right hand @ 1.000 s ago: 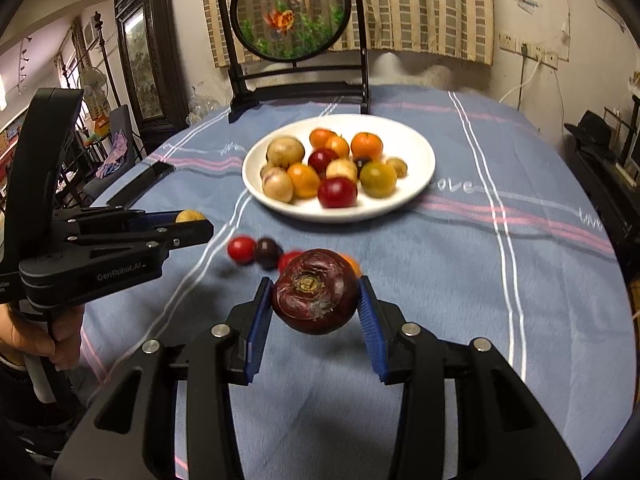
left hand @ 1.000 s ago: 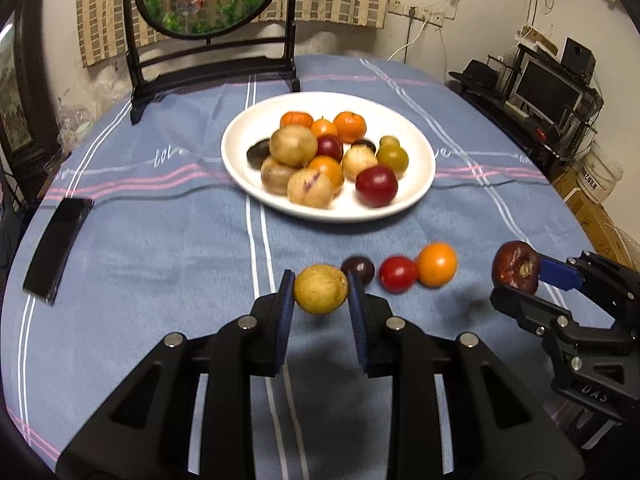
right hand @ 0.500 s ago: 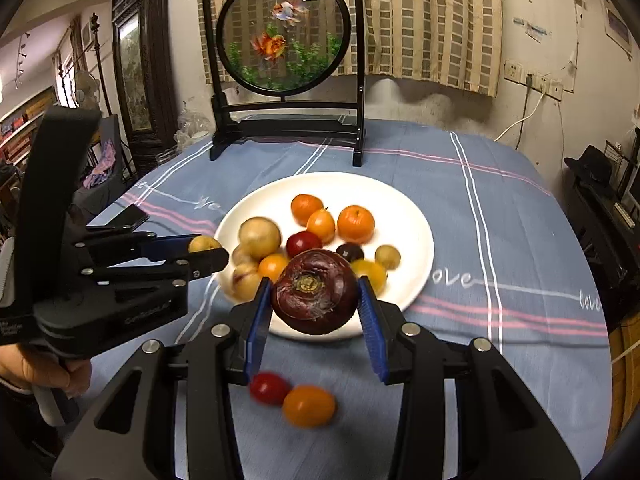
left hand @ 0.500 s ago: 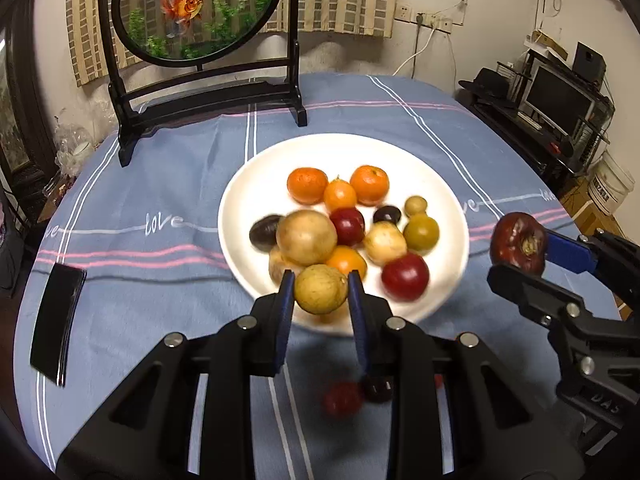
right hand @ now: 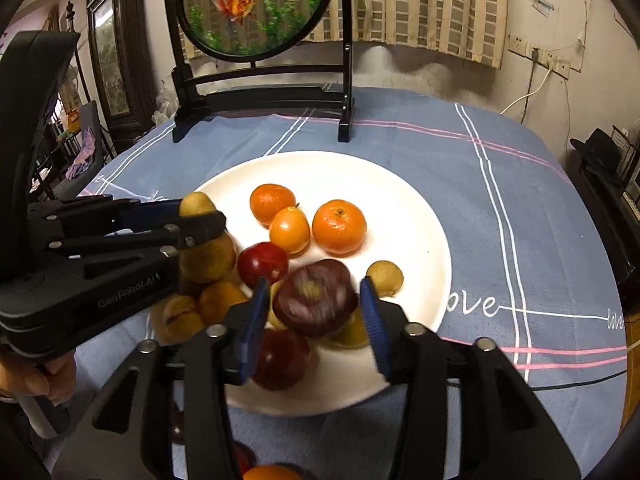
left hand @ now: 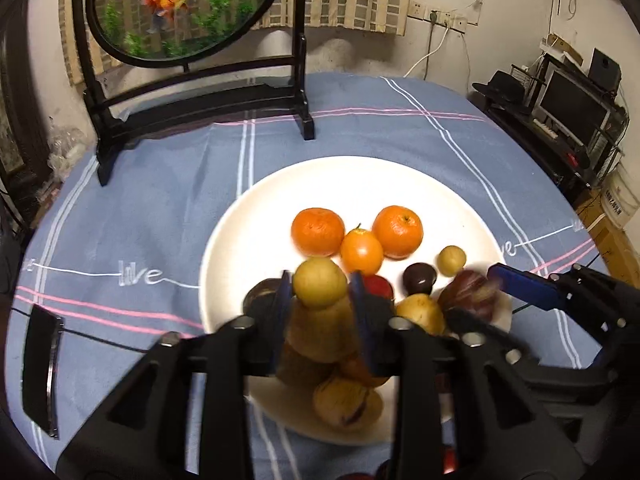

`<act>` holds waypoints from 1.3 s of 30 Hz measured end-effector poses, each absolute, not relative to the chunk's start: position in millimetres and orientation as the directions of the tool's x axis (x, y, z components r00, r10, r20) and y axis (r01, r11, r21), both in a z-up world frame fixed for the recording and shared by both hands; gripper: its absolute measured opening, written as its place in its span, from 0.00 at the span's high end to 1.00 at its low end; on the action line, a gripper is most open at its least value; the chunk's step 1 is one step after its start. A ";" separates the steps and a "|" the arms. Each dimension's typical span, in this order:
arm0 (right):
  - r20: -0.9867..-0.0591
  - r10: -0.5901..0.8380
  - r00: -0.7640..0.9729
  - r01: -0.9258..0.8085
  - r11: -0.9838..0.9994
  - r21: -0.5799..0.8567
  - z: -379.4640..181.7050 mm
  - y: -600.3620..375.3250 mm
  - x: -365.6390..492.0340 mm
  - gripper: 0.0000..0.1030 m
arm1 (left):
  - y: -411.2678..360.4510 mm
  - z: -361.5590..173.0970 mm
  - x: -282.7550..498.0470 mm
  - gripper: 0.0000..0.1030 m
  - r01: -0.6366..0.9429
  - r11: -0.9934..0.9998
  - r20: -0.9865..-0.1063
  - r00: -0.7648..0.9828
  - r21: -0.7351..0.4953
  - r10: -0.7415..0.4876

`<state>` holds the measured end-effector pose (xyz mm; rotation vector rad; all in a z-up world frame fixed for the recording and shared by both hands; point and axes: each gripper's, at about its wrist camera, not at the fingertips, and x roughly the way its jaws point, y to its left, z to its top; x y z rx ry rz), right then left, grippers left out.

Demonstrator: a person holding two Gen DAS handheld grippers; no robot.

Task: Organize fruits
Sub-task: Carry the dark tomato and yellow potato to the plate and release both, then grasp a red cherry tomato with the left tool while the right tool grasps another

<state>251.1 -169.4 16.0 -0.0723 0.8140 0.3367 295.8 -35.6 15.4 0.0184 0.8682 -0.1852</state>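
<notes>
A white plate (left hand: 360, 184) (right hand: 400, 208) on the blue cloth holds several fruits, among them two tangerines (left hand: 318, 232) (left hand: 398, 232). My left gripper (left hand: 320, 284) hovers over the plate's near left part with its jaws opening. A yellow round fruit (left hand: 320, 282) sits between the fingers with slim gaps on both sides. My right gripper (right hand: 314, 292) is over the plate's near right part, jaws opening too. A dark red fruit (right hand: 316, 298), blurred, is loose between its blue pads. Each view shows the other gripper from the side.
A round goldfish screen on a black stand (left hand: 192, 12) (right hand: 256, 8) stands behind the plate. A black phone (left hand: 42, 368) lies at the left. Loose fruits, one of them orange (right hand: 272, 472), lie on the cloth under my grippers. A hand (right hand: 36, 376) holds the left gripper.
Both grippers have moved forward from above the cloth to above the plate. Their jaws have widened, and the yellow fruit and the dark red fruit are no longer pinched.
</notes>
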 end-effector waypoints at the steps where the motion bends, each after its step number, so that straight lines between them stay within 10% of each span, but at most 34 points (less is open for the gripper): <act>1: -0.717 0.270 0.642 -0.321 0.945 0.069 16.4 -170.0 251.3 0.45 | -35.5 15.1 296.9 0.29 0.161 0.985 -0.757 0.635 -0.063 -0.152; 39: -0.703 0.241 0.669 -0.256 0.963 0.086 28.9 -207.5 105.5 0.38 | -11.7 25.7 132.3 0.20 0.171 0.983 -0.745 0.647 -0.070 -0.165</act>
